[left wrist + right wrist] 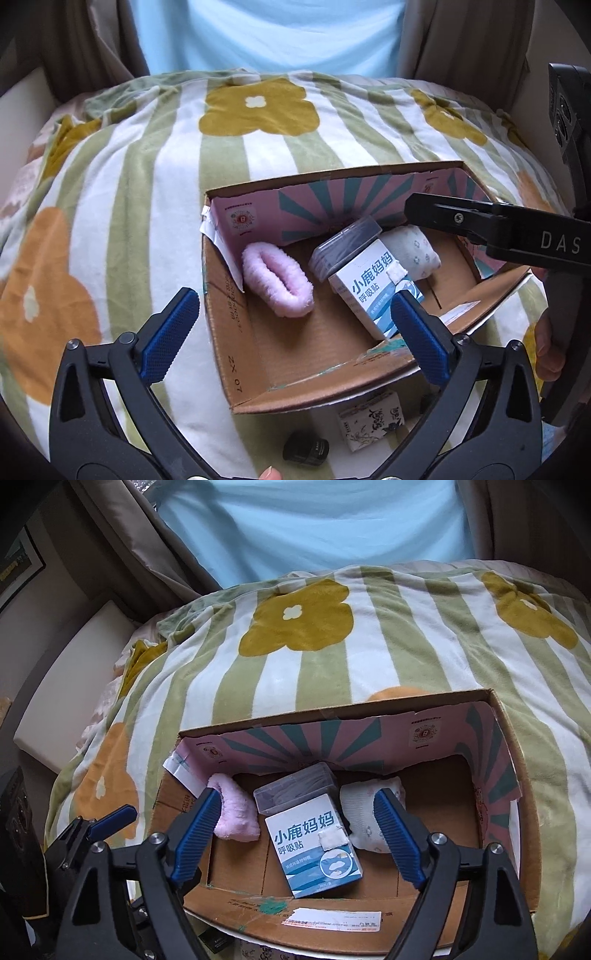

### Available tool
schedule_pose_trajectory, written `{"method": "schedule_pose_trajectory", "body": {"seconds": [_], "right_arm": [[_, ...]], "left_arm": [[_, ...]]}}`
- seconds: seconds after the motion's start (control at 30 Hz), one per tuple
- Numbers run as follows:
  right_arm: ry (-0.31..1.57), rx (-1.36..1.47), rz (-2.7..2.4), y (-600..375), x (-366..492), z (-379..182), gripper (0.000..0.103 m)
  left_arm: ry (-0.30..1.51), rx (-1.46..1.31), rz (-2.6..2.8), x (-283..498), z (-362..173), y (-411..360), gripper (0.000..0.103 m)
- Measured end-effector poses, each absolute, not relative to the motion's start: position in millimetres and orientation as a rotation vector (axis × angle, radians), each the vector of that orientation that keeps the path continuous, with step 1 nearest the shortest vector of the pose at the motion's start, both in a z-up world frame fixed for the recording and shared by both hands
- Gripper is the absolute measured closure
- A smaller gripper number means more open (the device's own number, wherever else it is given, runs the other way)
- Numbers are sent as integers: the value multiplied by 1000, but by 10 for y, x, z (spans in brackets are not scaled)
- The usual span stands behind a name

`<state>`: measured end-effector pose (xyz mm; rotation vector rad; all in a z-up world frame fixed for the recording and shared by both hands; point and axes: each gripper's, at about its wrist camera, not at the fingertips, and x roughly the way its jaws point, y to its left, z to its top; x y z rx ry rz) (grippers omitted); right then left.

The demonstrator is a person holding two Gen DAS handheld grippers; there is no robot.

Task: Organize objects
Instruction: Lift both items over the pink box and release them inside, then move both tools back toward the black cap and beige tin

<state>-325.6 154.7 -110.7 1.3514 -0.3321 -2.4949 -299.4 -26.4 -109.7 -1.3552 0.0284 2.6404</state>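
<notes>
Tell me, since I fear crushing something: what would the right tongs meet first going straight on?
Probably the blue and white carton, which stands between the open right tongs inside the cardboard box; depth is uncertain.

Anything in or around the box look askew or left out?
The blue and white carton leans tilted on the grey case instead of lying flat. Two items sit outside the cardboard box: a small patterned box and a black cap.

Blue-white carton tilted in cardboard box
</notes>
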Motion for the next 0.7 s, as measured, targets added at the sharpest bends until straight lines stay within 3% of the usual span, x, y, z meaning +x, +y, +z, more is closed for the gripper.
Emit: {"method": "schedule_pose_trajectory", "body": {"seconds": [0.33,0.7], "right_arm": [[-297,1281,-2546,1573,-3006,-728,21],[-152,1016,-2649,1697,-2306,127,21]], "left_arm": [[53,-1274,2686,-2677,-720,-275,0],[75,-1071,2785,-1954,88,-370,0]]}}
